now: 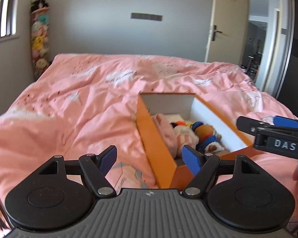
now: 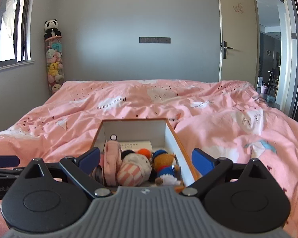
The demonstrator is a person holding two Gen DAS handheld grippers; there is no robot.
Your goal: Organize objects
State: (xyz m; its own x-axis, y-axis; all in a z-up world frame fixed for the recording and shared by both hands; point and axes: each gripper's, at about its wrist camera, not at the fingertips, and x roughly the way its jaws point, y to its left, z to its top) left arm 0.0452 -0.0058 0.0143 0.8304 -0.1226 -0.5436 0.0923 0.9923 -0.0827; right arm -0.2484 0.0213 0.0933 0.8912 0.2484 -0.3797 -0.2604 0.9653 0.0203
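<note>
Your orange box [image 2: 169, 136] with white inner walls sits open on the pink duvet [image 2: 218, 123], holding a pink plush [image 2: 112, 158], a checked plush [image 2: 134, 170] and a sailor bear [image 2: 165, 167]. Your left gripper [image 1: 151, 158] and right gripper [image 2: 146, 159] both gape wide, holding nothing. The box's near end hides behind the right gripper; the left view is blurred

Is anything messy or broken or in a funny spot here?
Nothing looks broken or spilled. The orange box sits open on the rumpled pink duvet, with the plush toys piled loosely inside. Both the left hand-held gripper and the right hand-held gripper are open and empty.
</note>
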